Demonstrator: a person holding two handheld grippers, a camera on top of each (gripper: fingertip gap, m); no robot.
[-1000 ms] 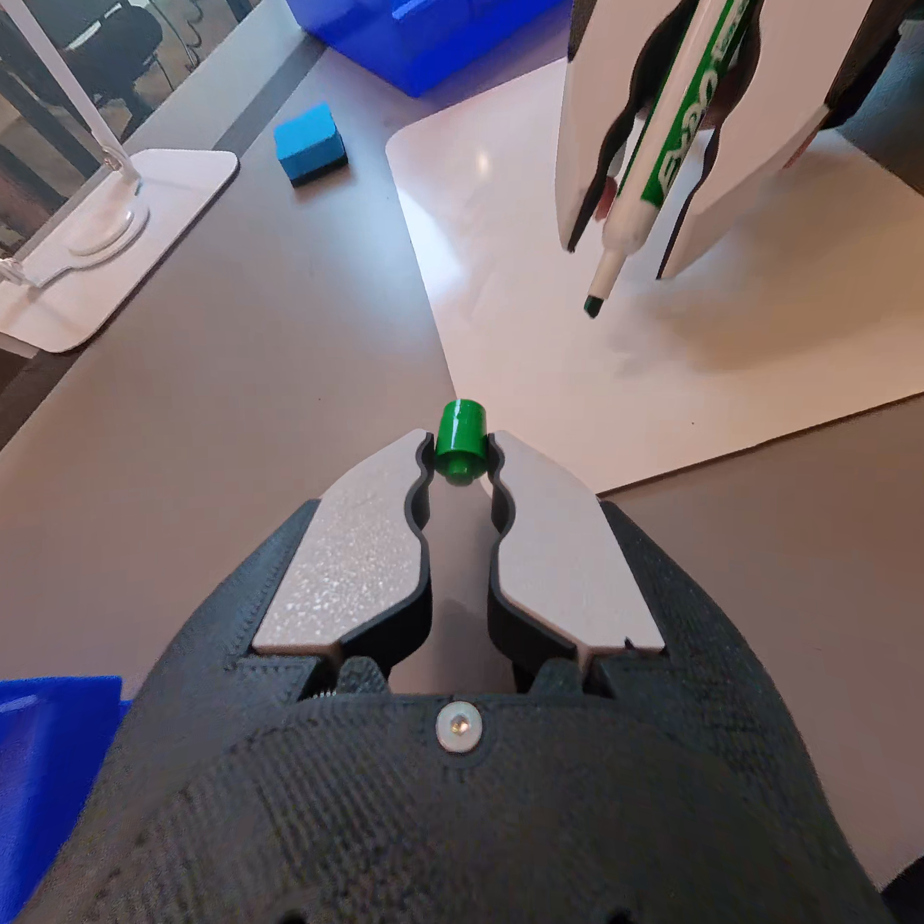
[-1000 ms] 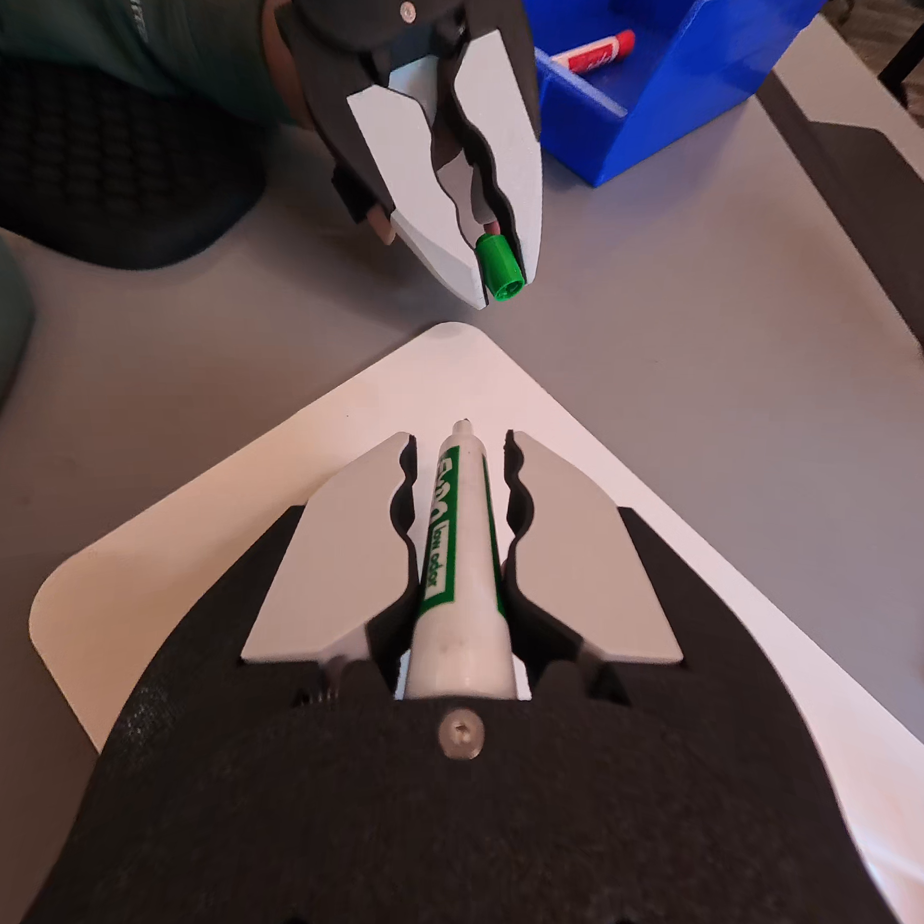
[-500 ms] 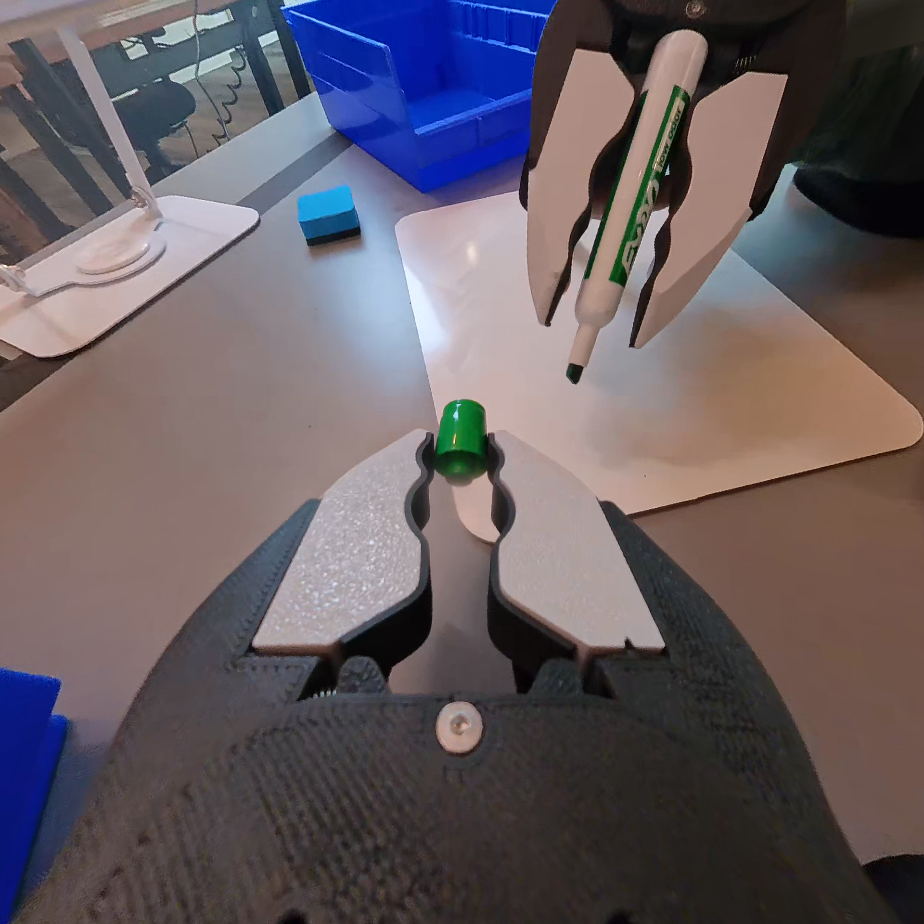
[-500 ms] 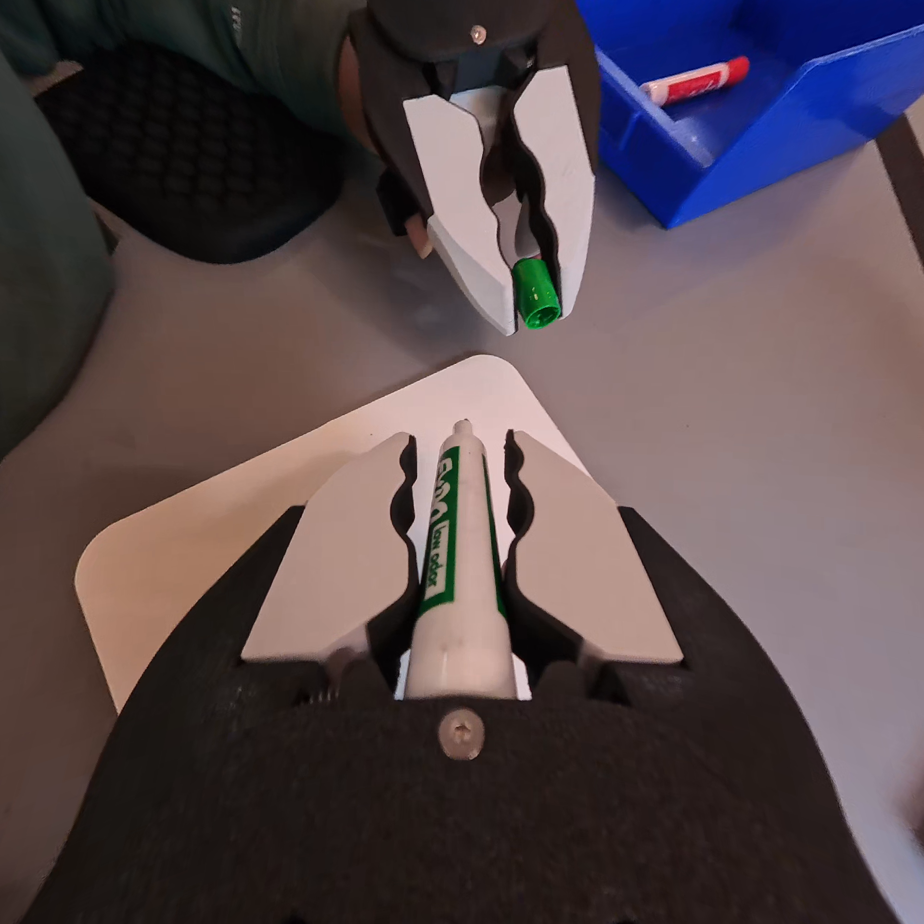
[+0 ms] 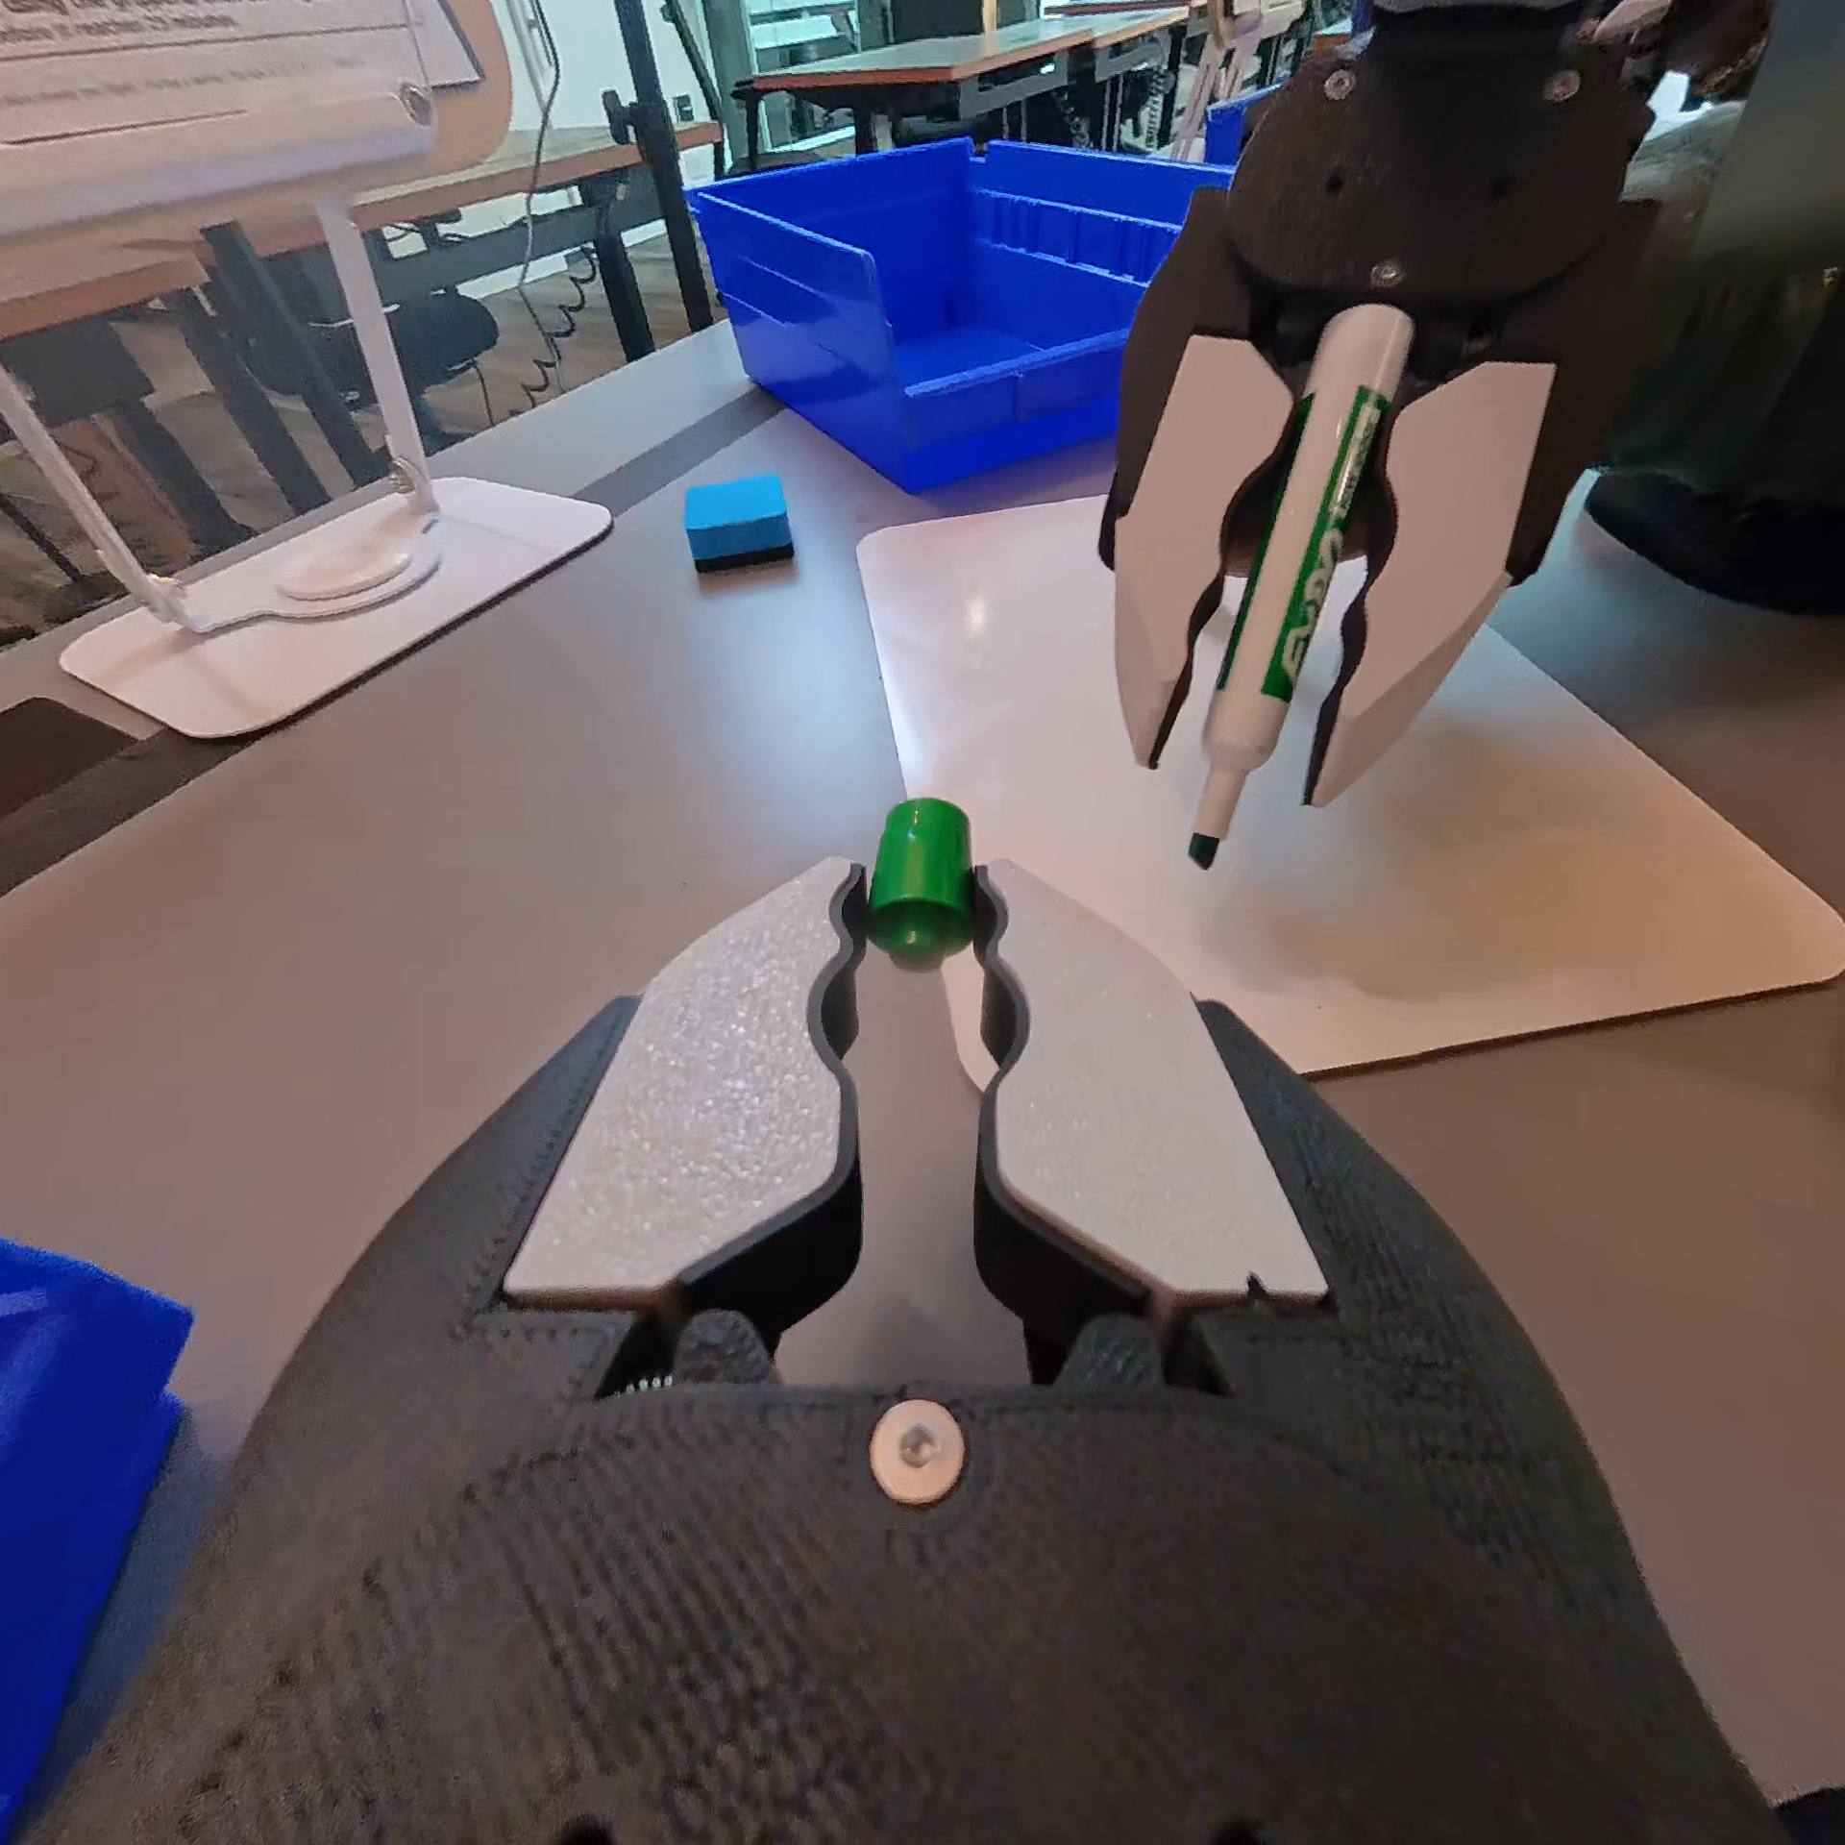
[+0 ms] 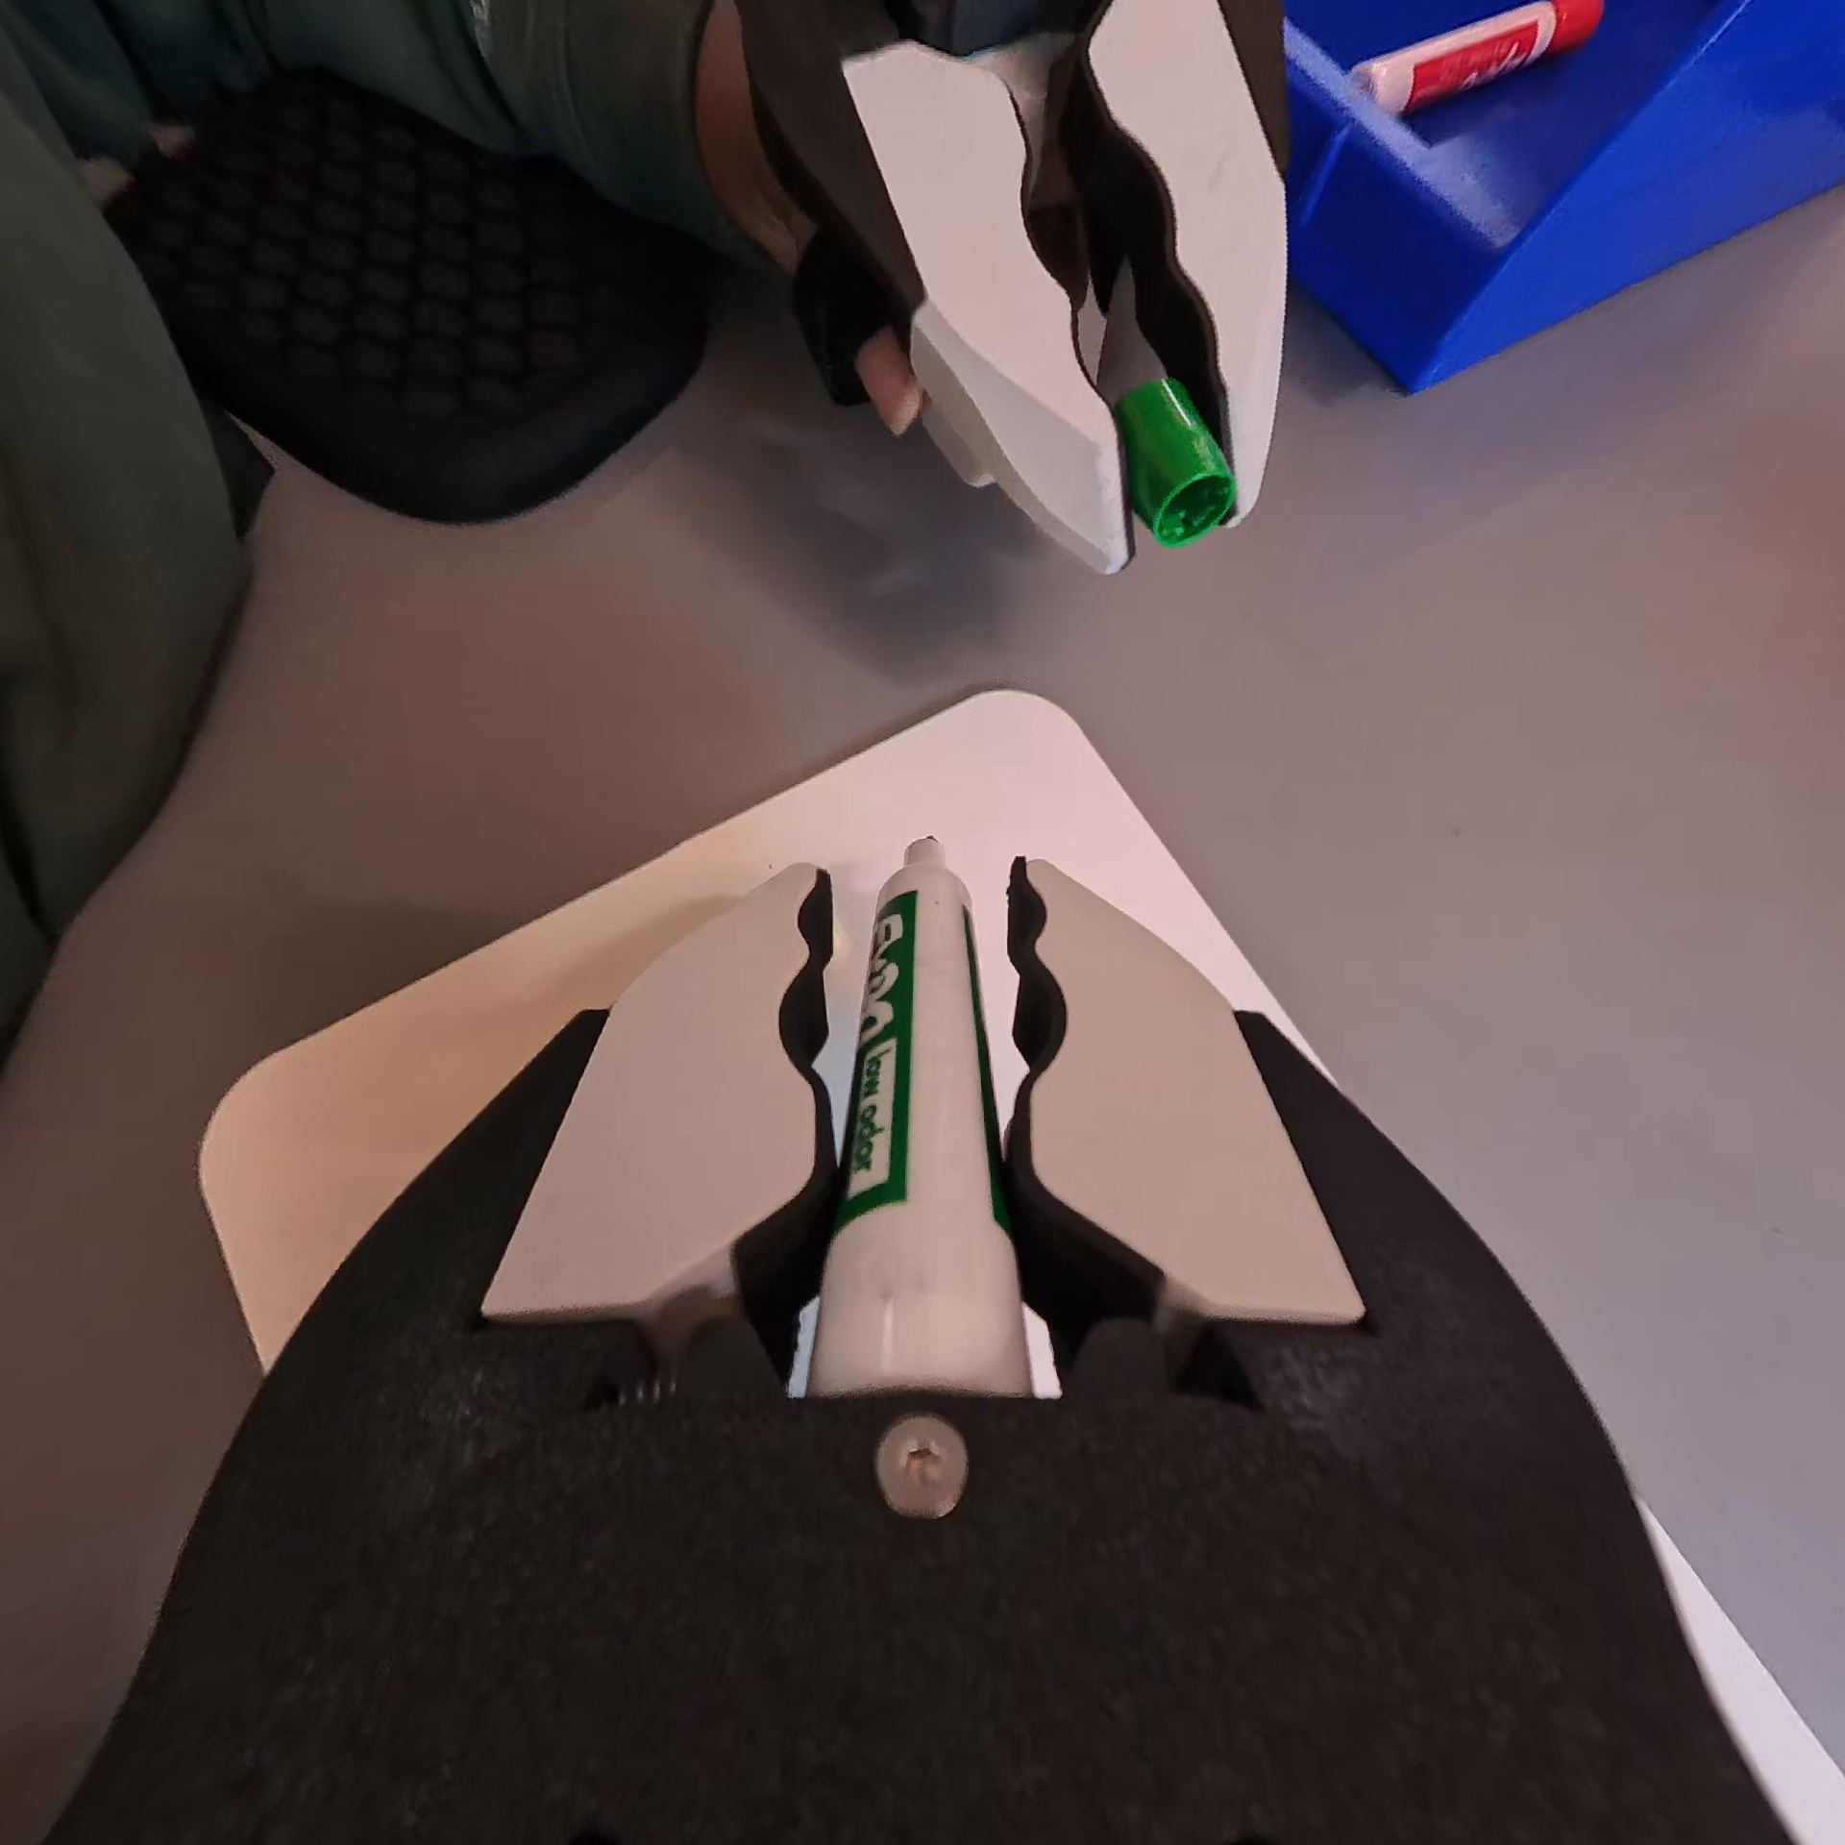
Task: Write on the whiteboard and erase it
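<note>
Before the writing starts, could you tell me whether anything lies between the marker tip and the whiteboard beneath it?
Nothing visible does: the marker tip hangs above bare whiteboard; the green cap sits in the left gripper, off to the side.

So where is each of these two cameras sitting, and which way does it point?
Left wrist view: on the left gripper, looking across the table at the whiteboard, eraser, blue bin; its fingers pinch the green cap.
Right wrist view: on the right gripper, looking down over the whiteboard; its fingers hold the marker.
Shared: both grippers, cap, marker, whiteboard.
</note>
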